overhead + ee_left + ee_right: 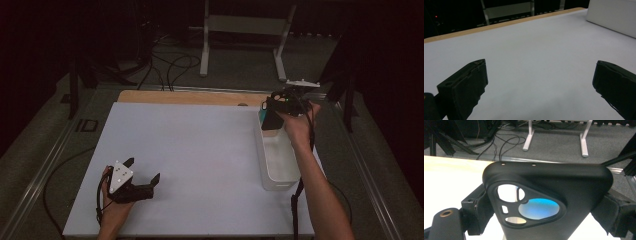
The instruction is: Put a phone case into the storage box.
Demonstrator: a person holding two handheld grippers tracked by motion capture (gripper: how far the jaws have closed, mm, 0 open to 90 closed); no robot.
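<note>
— Two jaws of the right gripper (544, 217) clamp a matte black phone case (549, 195), its camera cut-out a rounded triangle, long axis running upright between them.

— Where is it?

— Over the far end of the white plastic bin (276, 165), at the counter's (200, 150) right edge.

— And the left gripper (145, 176)?

— Spread wide, holding nothing, near the front-left corner, smooth bare counter ahead.

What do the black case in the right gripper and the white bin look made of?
Phone case: looks like matte black plastic or soft rubber, going by its smooth, even, dull surface, rounded edges and moulded camera cutouts; hard or flexible can't be told. White bin: likely thin translucent plastic, since its walls look milky, smooth and faintly see-through. The right gripper is clamped on the case.
</note>
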